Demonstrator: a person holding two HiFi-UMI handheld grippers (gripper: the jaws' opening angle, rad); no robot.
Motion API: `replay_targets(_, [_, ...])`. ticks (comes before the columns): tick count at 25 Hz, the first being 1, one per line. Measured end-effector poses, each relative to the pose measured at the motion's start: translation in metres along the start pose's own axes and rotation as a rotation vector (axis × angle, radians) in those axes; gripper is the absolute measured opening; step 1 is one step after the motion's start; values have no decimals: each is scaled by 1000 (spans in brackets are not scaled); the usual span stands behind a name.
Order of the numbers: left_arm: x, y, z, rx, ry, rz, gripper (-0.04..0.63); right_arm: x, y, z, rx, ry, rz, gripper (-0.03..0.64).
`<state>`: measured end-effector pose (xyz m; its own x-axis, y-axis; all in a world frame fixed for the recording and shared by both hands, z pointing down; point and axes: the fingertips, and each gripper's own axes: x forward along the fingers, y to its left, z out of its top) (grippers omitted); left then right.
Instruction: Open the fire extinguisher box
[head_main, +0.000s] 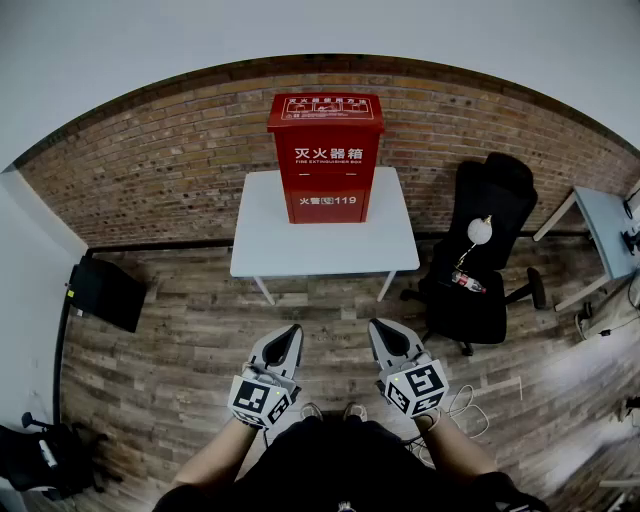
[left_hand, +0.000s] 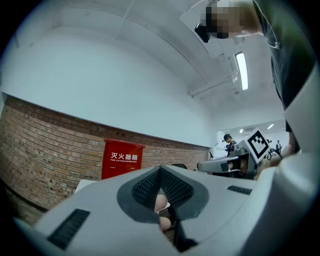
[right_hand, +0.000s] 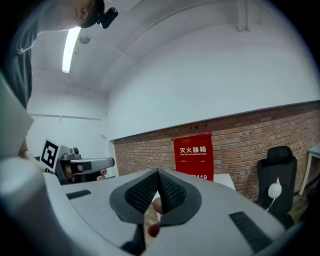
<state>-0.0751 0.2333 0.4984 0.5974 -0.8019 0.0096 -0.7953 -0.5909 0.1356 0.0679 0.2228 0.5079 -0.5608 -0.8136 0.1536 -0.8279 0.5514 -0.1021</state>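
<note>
Fire extinguisher box (head_main: 325, 155) stands upright on white table (head_main: 270, 240) against brick wall (head_main: 150, 170); lid (head_main: 325, 108) appears closed. Left gripper (head_main: 291, 332) and right gripper (head_main: 379, 328): each has its 2 jaws pressed together, holding nothing, well apart from box.

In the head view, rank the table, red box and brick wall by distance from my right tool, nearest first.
1. The table, ahead of the right tool and slightly to its left.
2. The red box, standing on the table's far half.
3. The brick wall, behind the box.
</note>
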Motion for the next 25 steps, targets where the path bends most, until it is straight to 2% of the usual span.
replay_targets(13, [-19, 6, 3, -4, -1, -30, 49, 6, 31, 0, 19, -1, 9, 19])
replay_targets(25, [-51, 38, -6, -12, 11, -60, 49, 22, 62, -14, 44, 0, -78, 20])
